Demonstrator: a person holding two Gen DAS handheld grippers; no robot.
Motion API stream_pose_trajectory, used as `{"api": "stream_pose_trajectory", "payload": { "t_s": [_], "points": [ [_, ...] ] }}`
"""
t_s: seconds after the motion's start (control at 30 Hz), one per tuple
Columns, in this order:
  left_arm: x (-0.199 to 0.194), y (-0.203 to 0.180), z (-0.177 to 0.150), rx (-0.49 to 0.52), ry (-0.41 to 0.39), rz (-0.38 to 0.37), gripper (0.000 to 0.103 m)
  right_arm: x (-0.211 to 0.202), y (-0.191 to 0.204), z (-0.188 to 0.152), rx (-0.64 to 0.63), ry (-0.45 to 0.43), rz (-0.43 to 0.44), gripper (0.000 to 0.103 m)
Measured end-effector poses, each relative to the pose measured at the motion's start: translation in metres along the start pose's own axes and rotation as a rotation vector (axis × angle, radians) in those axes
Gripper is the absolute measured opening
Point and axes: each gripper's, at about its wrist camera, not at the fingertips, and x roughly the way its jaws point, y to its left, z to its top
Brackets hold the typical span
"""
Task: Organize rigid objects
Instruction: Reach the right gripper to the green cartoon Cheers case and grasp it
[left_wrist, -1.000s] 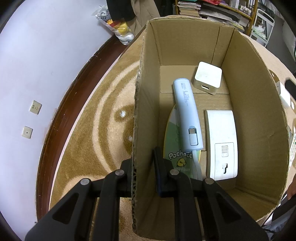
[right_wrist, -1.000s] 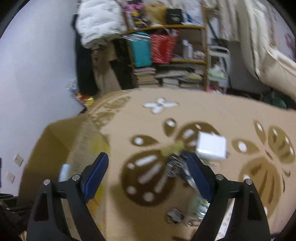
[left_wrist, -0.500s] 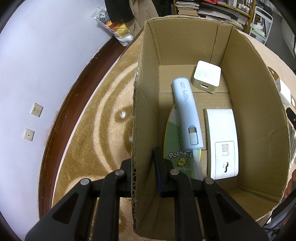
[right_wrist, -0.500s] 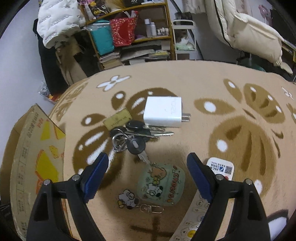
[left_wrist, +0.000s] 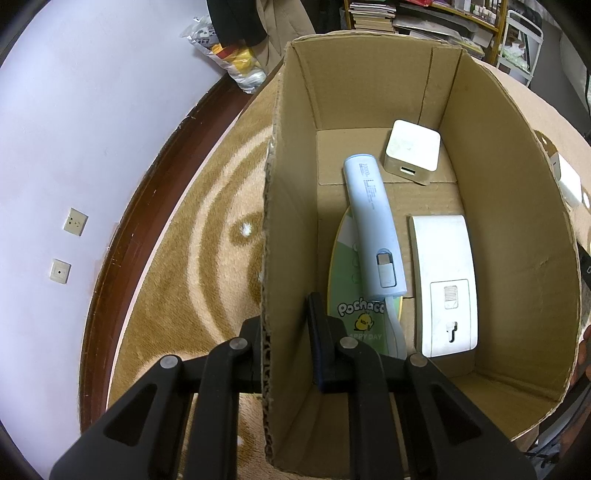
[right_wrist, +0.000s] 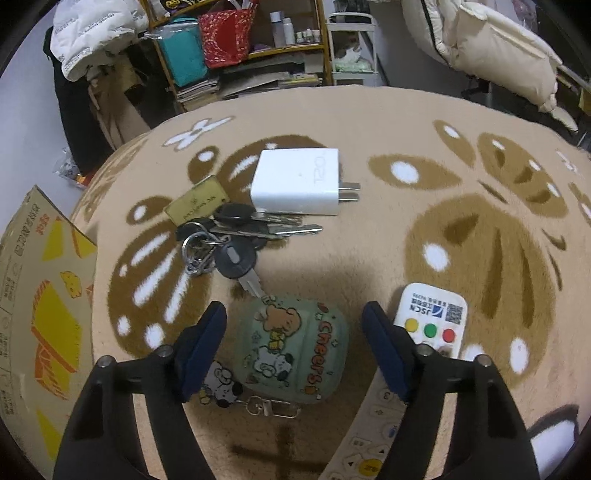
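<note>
Clamping the cardboard box (left_wrist: 369, 110) wall, the left gripper (left_wrist: 284, 328) steadies it (four items already inside). The right gripper (right_wrist: 293, 328), spread wide, straddles the green earbud case (right_wrist: 295, 350); charger (right_wrist: 297, 186), keys (right_wrist: 229, 236) and remote (right_wrist: 428, 325) remain on the rug.

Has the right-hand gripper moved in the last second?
Yes. The right gripper has swung right, away from the cardboard box, and come down over the rug, so its open fingers now straddle the green pouch near the keys.
</note>
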Motion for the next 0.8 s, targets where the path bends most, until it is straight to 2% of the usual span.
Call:
{"api": "stream_pose_trajectory", "payload": {
  "t_s": [0.1,0.17,0.23,0.5,0.8],
  "points": [
    [0.000,0.000,0.000,0.001,0.000,0.001,0.016,0.001,0.002,-0.002,0.002,0.004,-0.004,0.079],
    [0.000,0.000,0.000,0.001,0.000,0.001,0.016,0.002,0.003,-0.002,-0.007,0.008,-0.027,0.068],
    [0.000,-0.001,0.000,0.003,0.000,0.002,0.016,0.002,0.003,-0.004,-0.006,0.013,-0.022,0.063],
    [0.000,-0.001,0.001,0.005,-0.001,0.005,0.016,-0.001,0.001,-0.003,0.033,0.003,0.011,0.062],
    [0.000,-0.001,0.001,0.007,-0.001,0.006,0.016,-0.024,0.022,0.004,-0.013,-0.073,0.057,0.062]
  ]
}}
